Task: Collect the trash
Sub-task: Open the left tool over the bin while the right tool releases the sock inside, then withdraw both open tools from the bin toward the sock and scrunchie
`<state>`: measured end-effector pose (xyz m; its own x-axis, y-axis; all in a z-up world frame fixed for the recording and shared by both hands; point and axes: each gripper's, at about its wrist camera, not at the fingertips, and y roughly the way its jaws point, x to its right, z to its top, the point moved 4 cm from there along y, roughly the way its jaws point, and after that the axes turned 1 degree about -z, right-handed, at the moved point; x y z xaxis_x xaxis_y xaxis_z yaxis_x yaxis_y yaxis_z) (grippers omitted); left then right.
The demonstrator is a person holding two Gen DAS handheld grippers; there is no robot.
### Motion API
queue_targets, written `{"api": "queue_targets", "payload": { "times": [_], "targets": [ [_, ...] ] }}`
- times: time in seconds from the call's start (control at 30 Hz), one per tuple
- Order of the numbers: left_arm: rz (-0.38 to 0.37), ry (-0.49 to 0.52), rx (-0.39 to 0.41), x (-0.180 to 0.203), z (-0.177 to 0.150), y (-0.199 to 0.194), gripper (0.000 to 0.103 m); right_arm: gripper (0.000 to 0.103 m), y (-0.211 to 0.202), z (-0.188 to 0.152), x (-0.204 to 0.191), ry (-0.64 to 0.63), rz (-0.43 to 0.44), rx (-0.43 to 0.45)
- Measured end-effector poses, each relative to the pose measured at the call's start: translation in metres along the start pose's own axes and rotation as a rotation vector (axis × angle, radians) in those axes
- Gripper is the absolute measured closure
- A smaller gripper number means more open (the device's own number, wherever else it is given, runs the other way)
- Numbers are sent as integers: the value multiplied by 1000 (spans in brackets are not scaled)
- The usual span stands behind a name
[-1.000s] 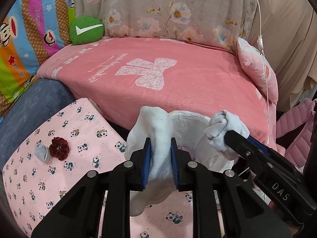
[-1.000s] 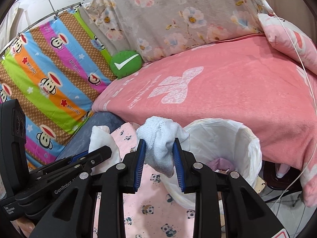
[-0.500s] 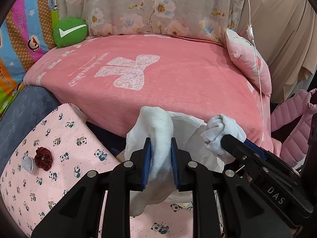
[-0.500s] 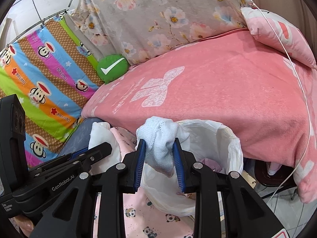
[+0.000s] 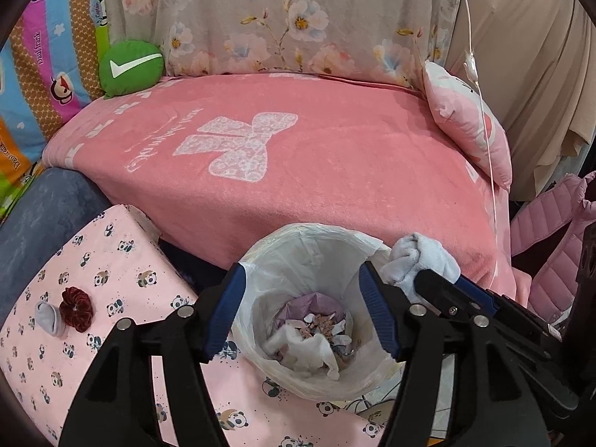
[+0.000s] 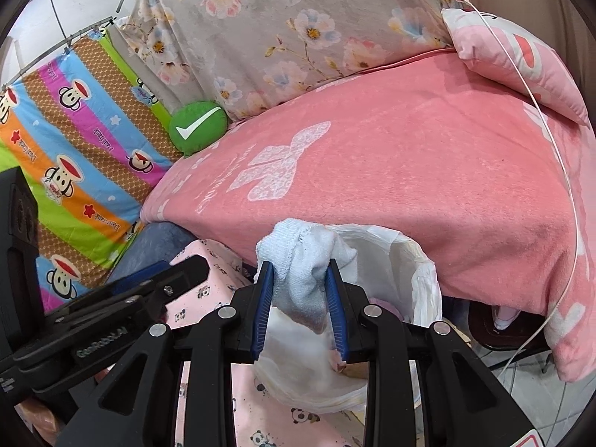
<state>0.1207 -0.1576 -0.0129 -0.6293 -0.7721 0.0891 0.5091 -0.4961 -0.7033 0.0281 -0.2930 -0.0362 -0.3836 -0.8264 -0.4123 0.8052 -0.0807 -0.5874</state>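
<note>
My left gripper (image 5: 302, 307) is open and empty above the white-lined trash bin (image 5: 298, 246). A white cloth (image 5: 311, 350) lies inside the bin on scraps of trash. My right gripper (image 6: 301, 300) is shut on a white sock (image 6: 303, 260) and holds it at the bin's (image 6: 417, 279) near rim; the sock also shows in the left wrist view (image 5: 419, 260), at the bin's right edge. The left gripper's finger (image 6: 164, 275) shows at the left of the right wrist view.
The bin stands between a pink panda-print surface (image 5: 93, 260) and a bed with a pink blanket (image 5: 298, 171). A dark red scrunchie (image 5: 76, 307) and a small grey cloth (image 5: 48, 316) lie on the panda surface. A green check-mark cushion (image 5: 130, 67) and a pink pillow (image 5: 465, 130) rest on the bed.
My left gripper has opened and let go of its white cloth, which now lies in the bin. My right gripper has moved closer over the bin, still holding its sock.
</note>
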Motion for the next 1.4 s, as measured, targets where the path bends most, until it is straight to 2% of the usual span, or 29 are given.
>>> {"api": "queue_targets", "payload": {
  "times": [0.5, 0.6, 0.73, 1.17, 1.3, 1.4],
  "targets": [
    [77, -74, -3, -36, -8, -2, 38, 70, 6, 7, -21, -136, -110, 8],
    [107, -76, -1, -41, -9, -4, 38, 61, 6, 9, -26, -162, -131, 7],
    [126, -81, 3, -47, -10, -8, 38, 57, 6, 9, -31, -196, -156, 5],
    [146, -120, 15, -70, -19, -23, 38, 53, 7, 1, -57, -255, -154, -9],
    [157, -143, 20, -83, -23, -29, 38, 49, 8, -4, -72, -279, -146, -8],
    [168, -166, 25, -95, -27, -35, 35, 48, 10, -8, -85, -297, -135, -12]
  ]
}}
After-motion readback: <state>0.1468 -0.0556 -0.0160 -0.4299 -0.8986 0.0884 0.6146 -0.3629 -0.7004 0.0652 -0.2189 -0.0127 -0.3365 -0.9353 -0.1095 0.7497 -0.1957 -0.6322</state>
